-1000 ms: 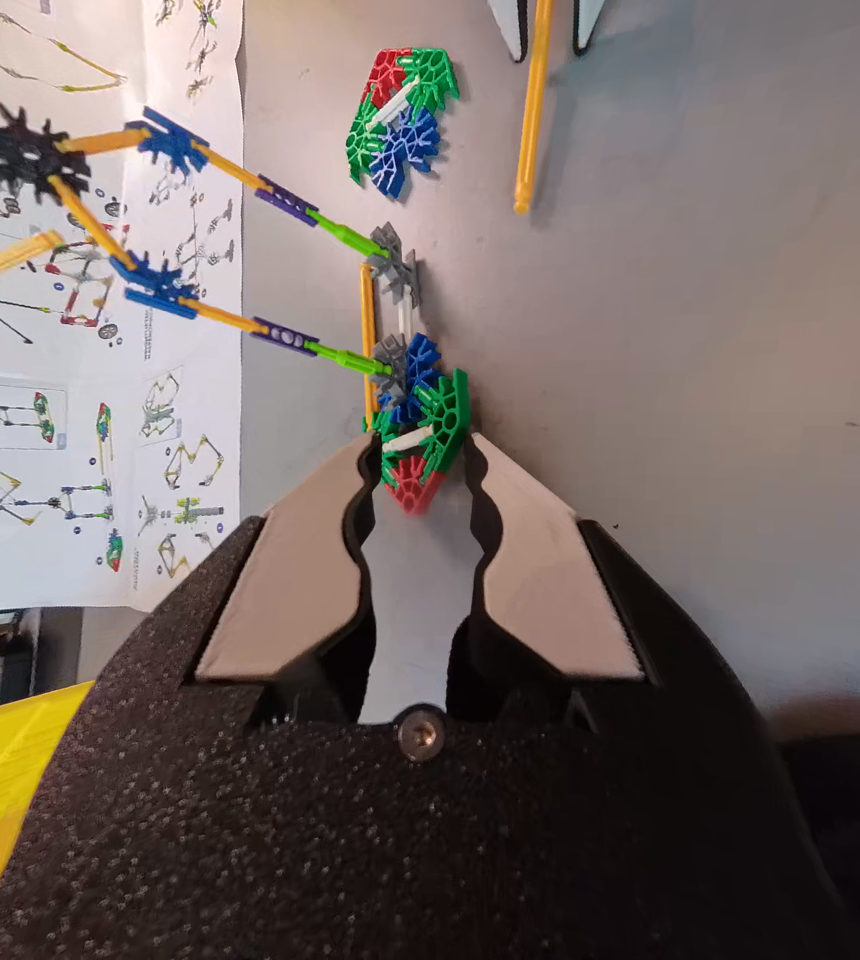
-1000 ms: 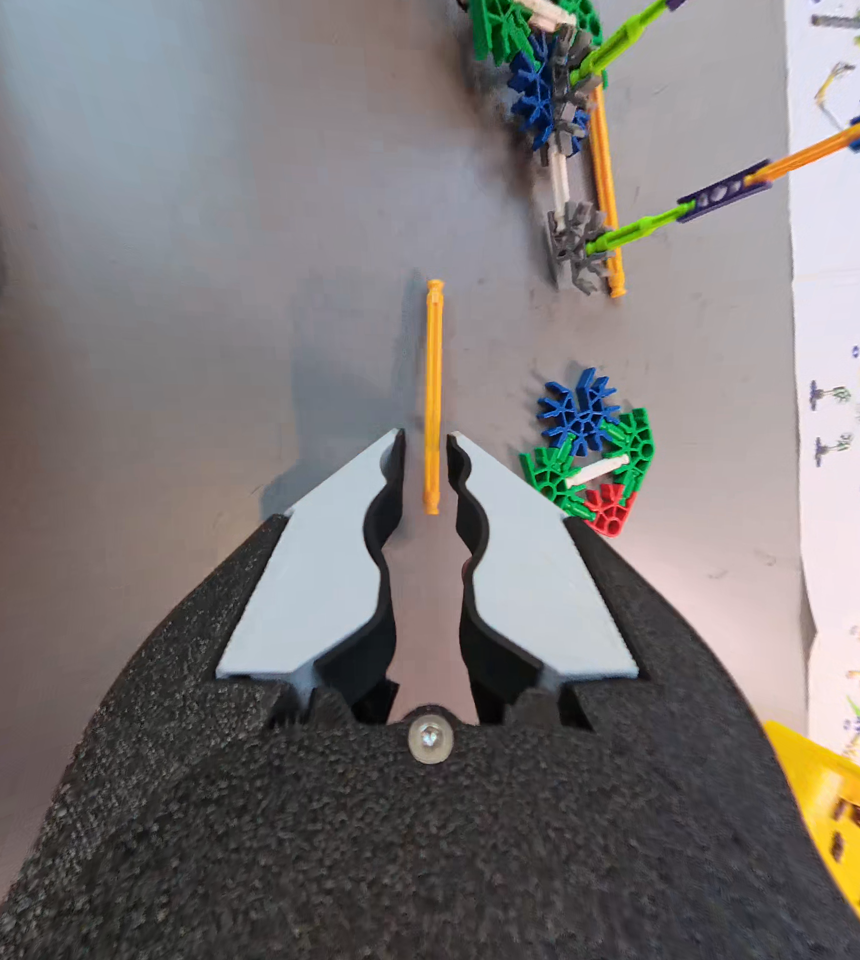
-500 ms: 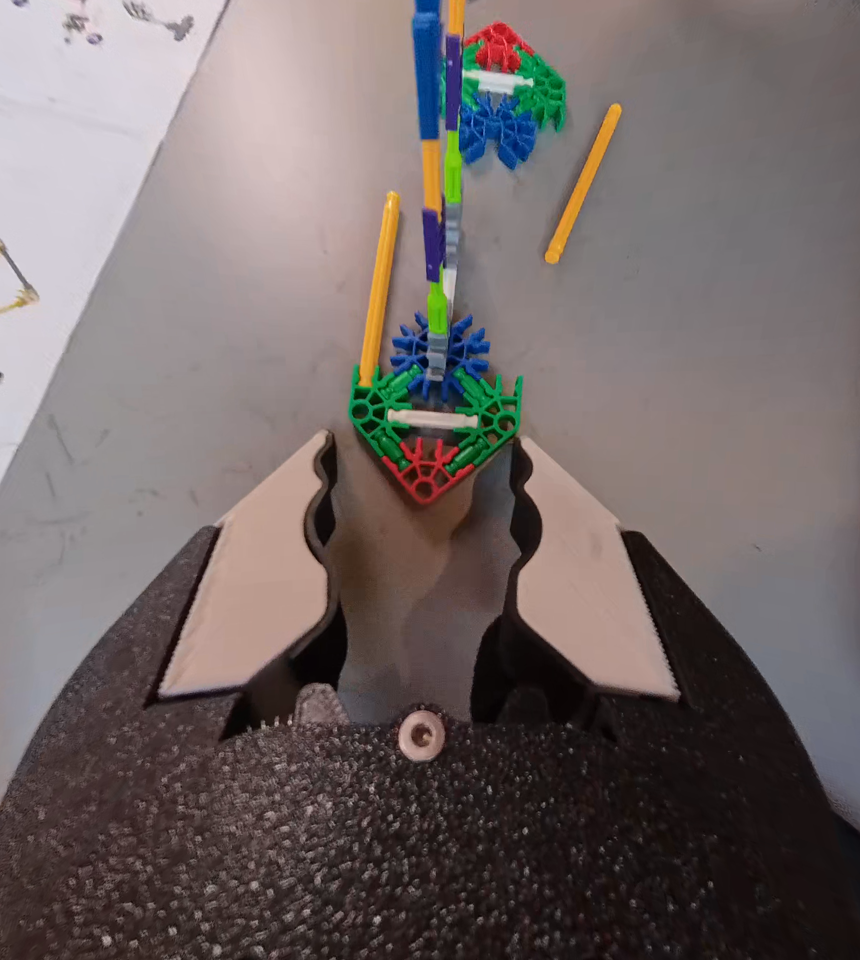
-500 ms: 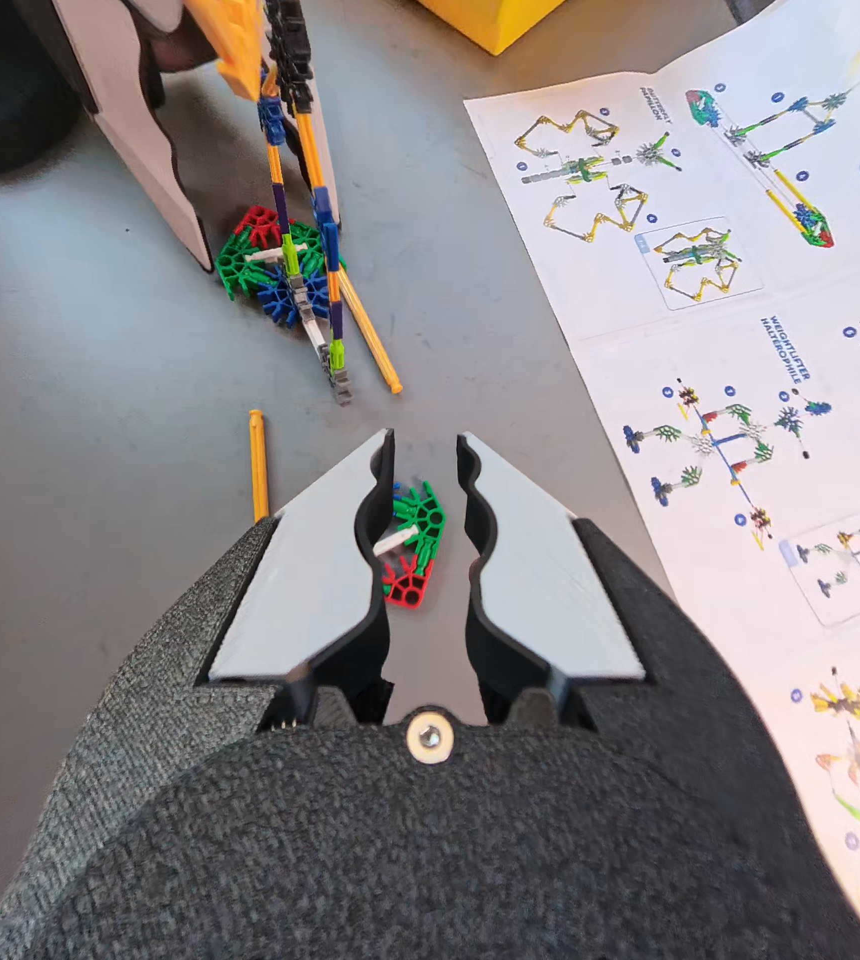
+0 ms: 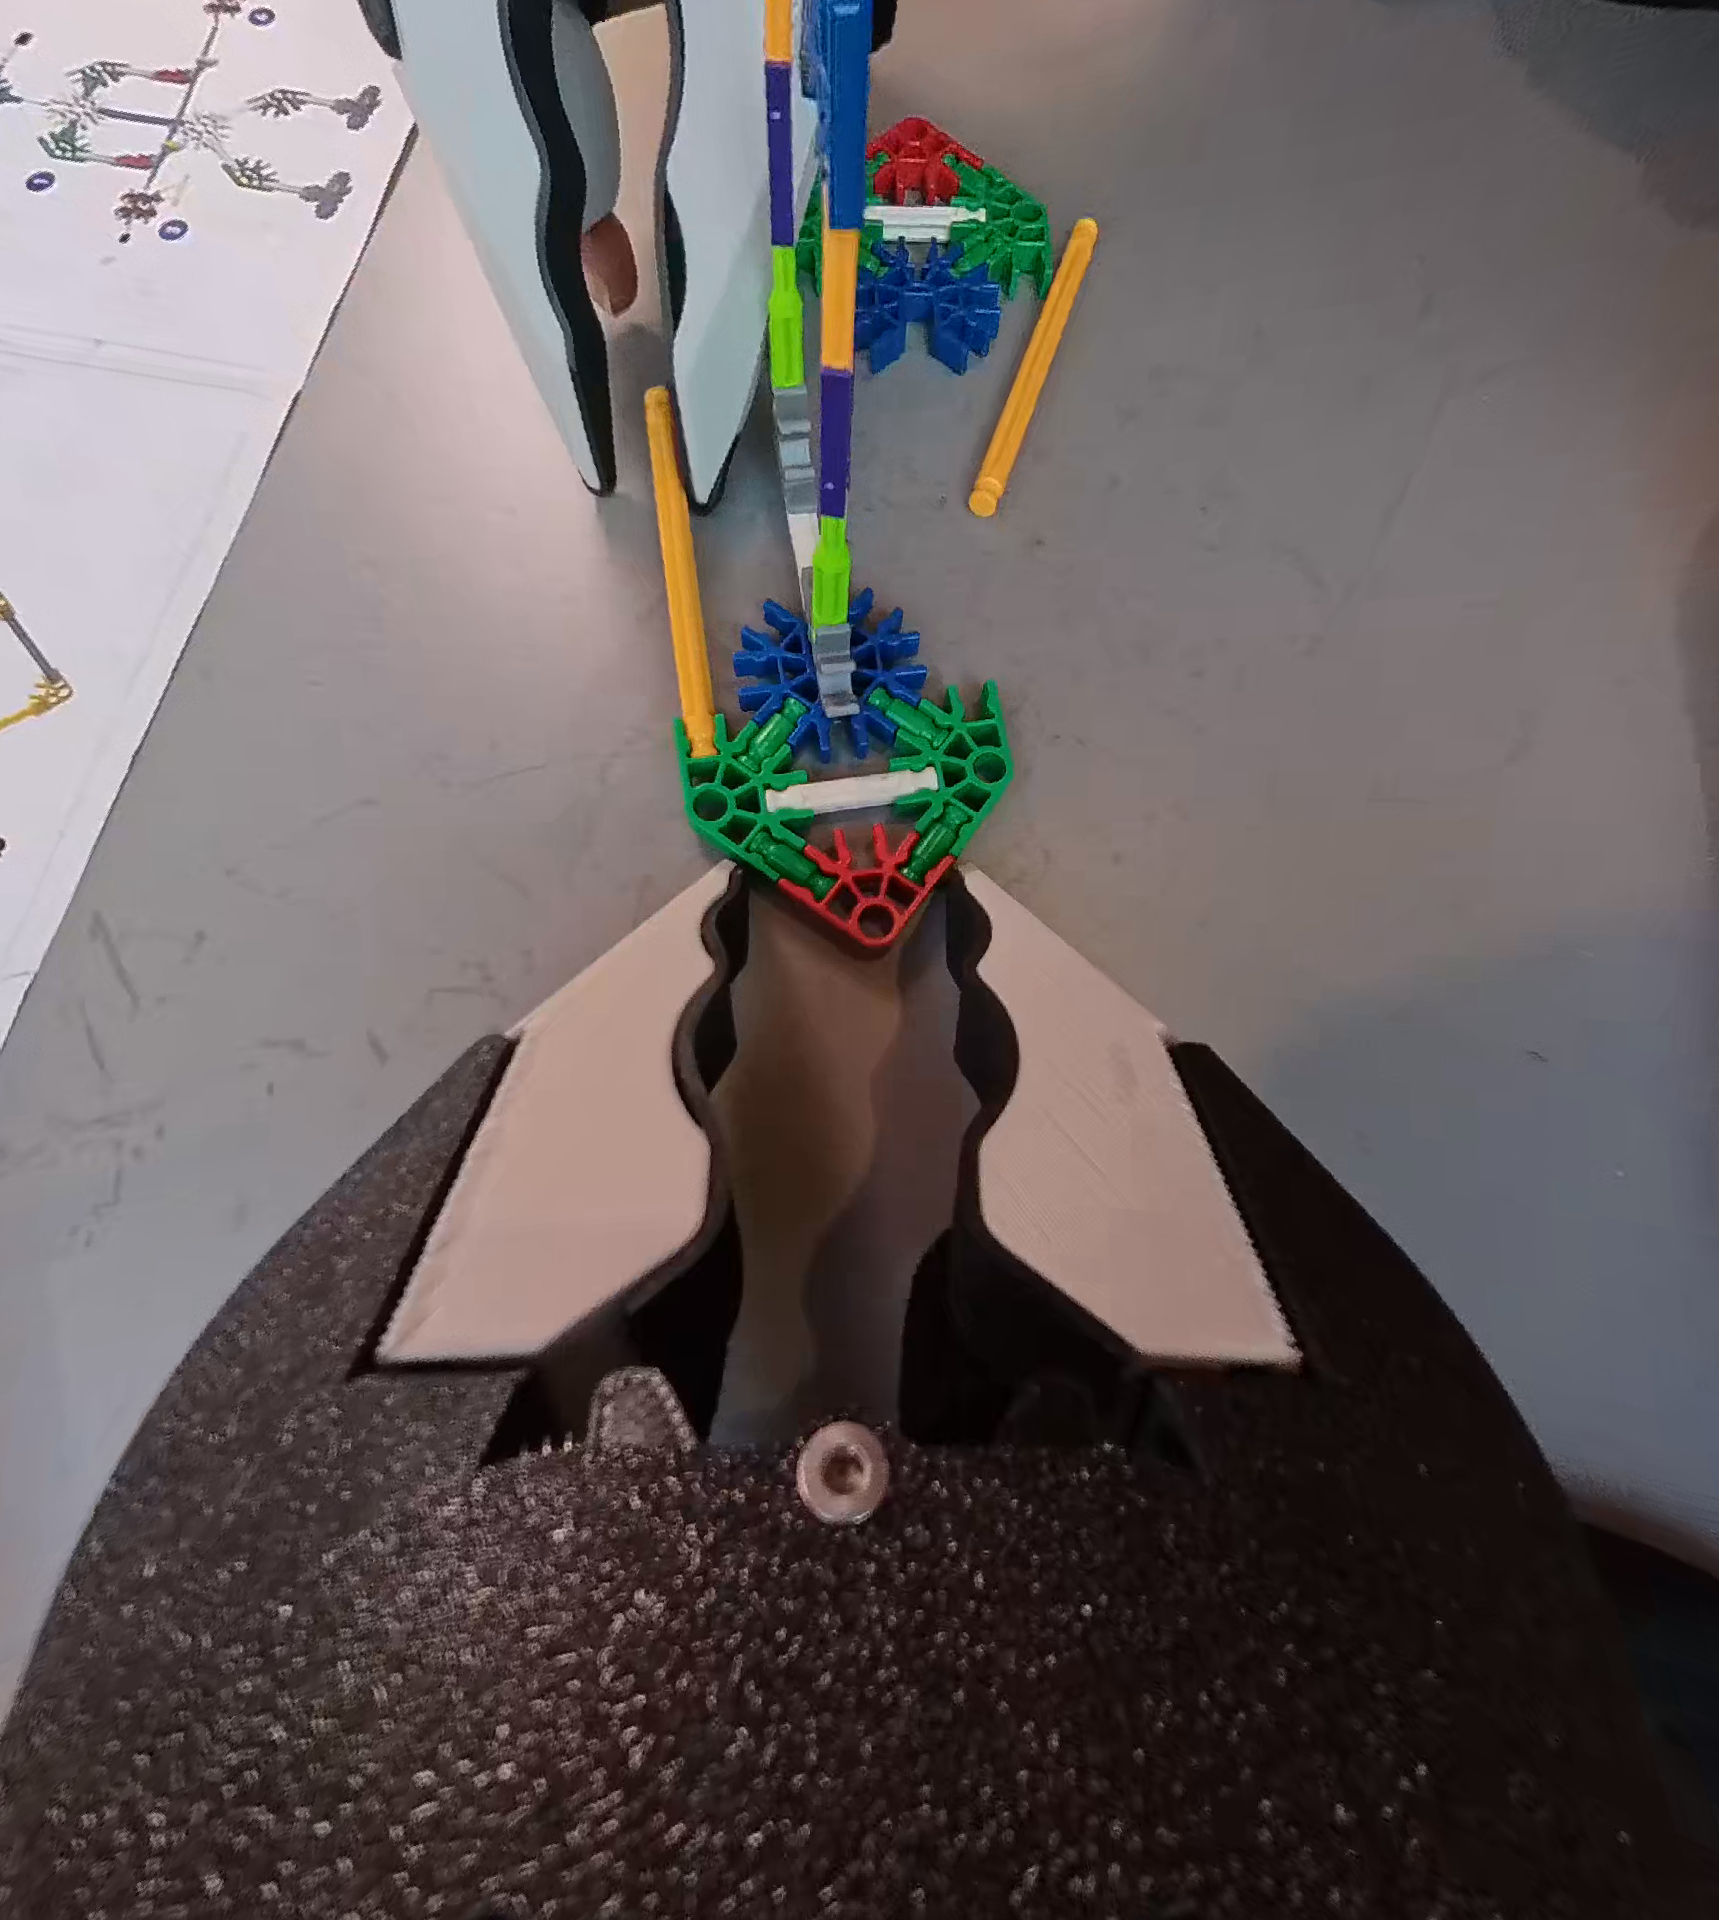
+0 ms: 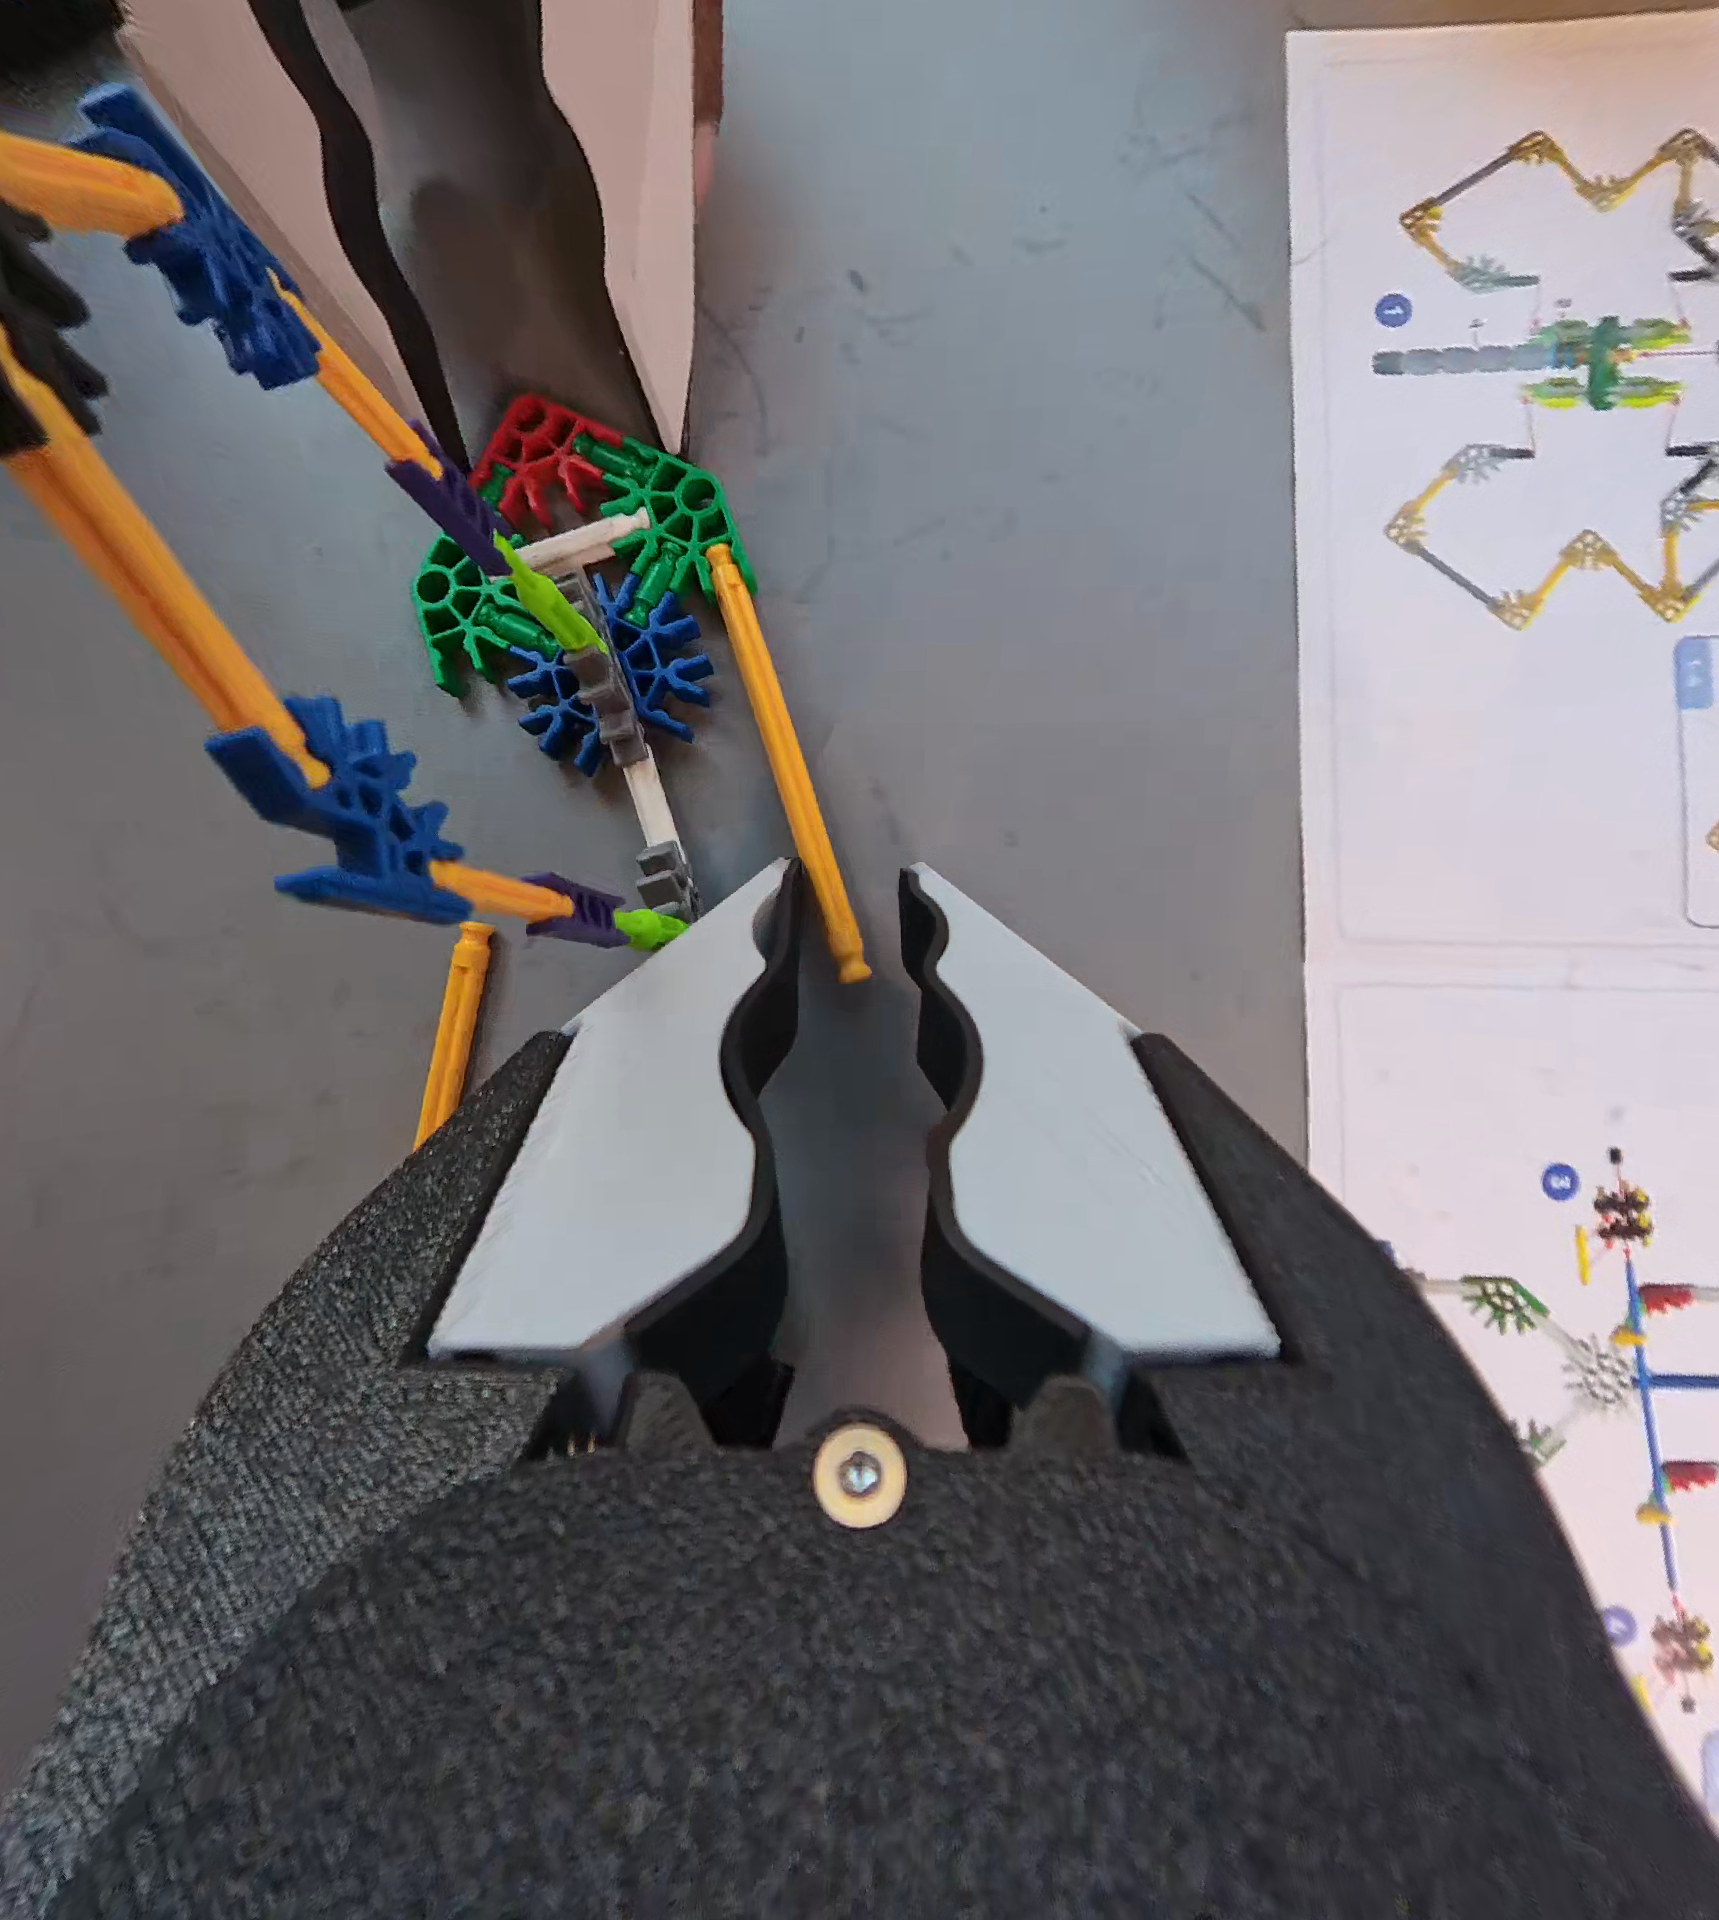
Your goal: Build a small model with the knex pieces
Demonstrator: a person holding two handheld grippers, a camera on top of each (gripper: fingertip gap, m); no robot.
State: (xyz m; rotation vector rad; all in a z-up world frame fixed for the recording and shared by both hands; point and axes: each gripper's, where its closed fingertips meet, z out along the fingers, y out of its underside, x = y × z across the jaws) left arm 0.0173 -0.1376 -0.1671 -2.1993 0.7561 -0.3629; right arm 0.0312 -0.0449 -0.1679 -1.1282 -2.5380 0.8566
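Observation:
A toy rod-and-connector model lies on the grey table. Its end is a flat cluster of green, red and blue connectors (image 5: 839, 800), also in the right wrist view (image 6: 668, 520). My left gripper (image 5: 844, 883) is open, its tips on either side of the cluster's red corner; it also shows in the right wrist view (image 6: 569, 452). A yellow rod (image 5: 678, 582) runs from the cluster's green corner. My right gripper (image 6: 850, 878) is open around that rod's free end (image 6: 839, 935); it shows in the left wrist view (image 5: 655, 488).
A second loose connector cluster (image 5: 938, 249) and a loose yellow rod (image 5: 1031, 364) lie beyond the model. The model's blue connectors (image 6: 367, 810) and orange rods rise to the left. A picture instruction sheet (image 6: 1561, 727) covers the table's side.
My left gripper opened from its narrow hold on the cluster, which now lies flat between the tips. My right gripper left the loose rod, passed over the loose cluster and reached the model's yellow rod.

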